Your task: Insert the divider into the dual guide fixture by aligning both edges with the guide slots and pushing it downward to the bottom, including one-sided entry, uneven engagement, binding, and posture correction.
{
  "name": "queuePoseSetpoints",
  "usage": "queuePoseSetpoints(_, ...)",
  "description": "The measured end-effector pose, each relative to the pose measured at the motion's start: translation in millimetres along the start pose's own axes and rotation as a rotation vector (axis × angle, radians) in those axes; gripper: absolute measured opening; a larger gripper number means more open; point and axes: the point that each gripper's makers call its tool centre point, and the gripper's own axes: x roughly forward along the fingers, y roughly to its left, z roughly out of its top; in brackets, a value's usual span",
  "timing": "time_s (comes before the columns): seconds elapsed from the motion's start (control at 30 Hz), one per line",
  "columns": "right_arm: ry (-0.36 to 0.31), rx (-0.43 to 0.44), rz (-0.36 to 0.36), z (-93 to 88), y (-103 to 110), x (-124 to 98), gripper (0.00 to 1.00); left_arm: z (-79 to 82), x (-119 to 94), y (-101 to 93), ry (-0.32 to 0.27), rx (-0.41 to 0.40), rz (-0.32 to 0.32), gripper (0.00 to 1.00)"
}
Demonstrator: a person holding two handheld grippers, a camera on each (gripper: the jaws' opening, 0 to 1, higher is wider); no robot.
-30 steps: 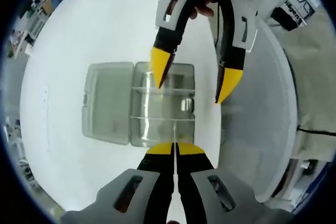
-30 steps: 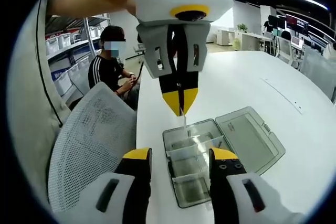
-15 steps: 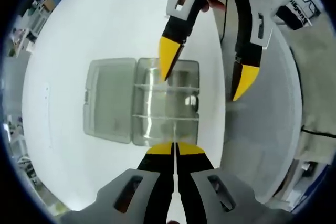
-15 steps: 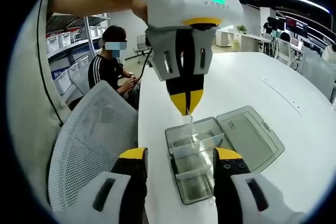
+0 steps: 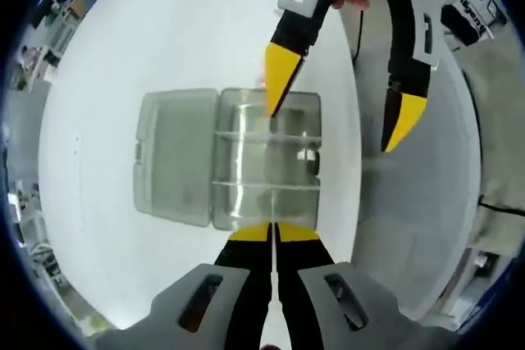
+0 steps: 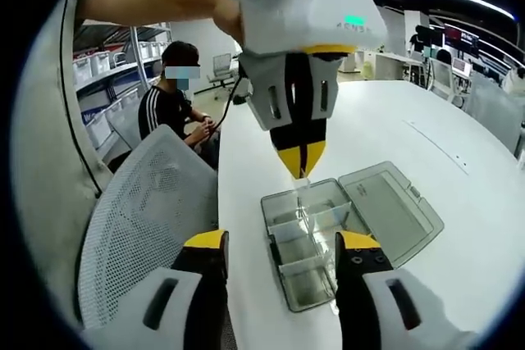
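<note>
- Divider (image 5: 271,202): in the left gripper view it's a thin clear sheet seen edge-on, pinched in your left claw (image 5: 273,234), yellow tips pressed together on it. Its far end reaches over the near edge of the box (image 5: 264,160).
- Box is clear plastic, sitting on the white tabletop (image 5: 164,30), hinged lid (image 5: 175,156) folded flat to the left of it. Two clear cross partitions already stand in the tray, splitting it into compartments.
- Your right claw (image 5: 340,108) enters this view from the top, jaws spread wide, holding nothing. One yellow tip sits over the far end of the box, the other hangs off to the right, past the tabletop edge.
- Can't tell from this view whether the divider's edges are in any guide slots.
- Right gripper view: your right claw (image 6: 279,245) rises from the bottom, jaws wide apart, empty, straddling the near end of the box (image 6: 303,247).
- Left claw (image 6: 301,161) comes down from above, tips closed on the divider (image 6: 301,188), which hangs just below the tips at the far part of the tray. It looks close to upright; too clear and small to say how deep it sits.
- Lid (image 6: 387,212) lies open on the right of the tray here.
- Mesh chair back (image 6: 139,219) stands left of the tabletop (image 6: 410,129); a seated person (image 6: 174,104) is behind it, shelving with bins further back.
</note>
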Motion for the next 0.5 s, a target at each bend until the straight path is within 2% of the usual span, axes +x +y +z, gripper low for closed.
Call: queuePoseSetpoints(0.5,0.002,0.003,0.003,-1.7,1.9,-1.9,0.51,-0.8,3.8,3.1,0.011,-0.005,0.009,0.0)
